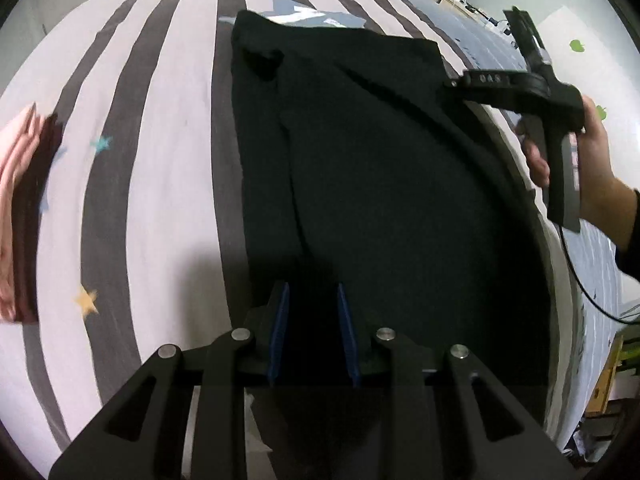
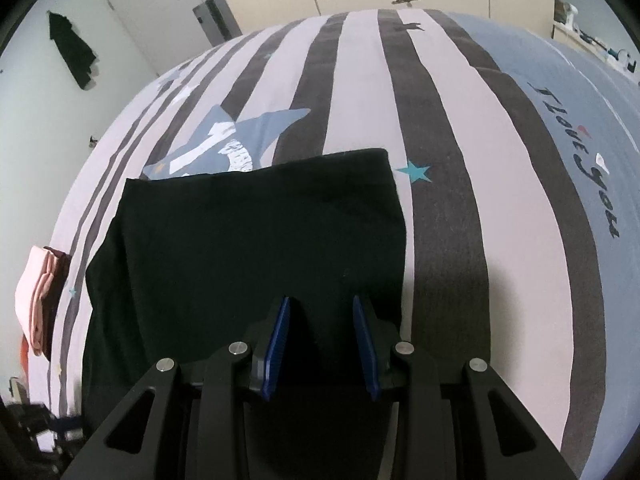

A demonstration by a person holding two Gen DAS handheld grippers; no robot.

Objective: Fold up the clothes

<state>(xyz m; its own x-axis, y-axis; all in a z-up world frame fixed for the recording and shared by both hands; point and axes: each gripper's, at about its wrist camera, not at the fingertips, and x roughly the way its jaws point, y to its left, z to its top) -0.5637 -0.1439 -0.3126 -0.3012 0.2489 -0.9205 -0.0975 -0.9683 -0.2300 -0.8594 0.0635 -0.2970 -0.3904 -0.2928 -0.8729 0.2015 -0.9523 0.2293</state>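
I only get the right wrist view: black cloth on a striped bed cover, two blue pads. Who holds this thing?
Observer: The left wrist view shows a hand around the black handle of the right gripper, at the right edge of the black fabric garment.
Visitor: Is the cloth smooth?
Observer: No, a rumpled fold sits near its far left corner.
Visitor: And the other tool?
Observer: The left gripper hangs over the garment's near part, blue pads apart.

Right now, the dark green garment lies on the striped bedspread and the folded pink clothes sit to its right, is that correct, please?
Not quite: the folded pink clothes sit to the left of the dark green garment, near the striped bedspread's edge. The right wrist view shows this.
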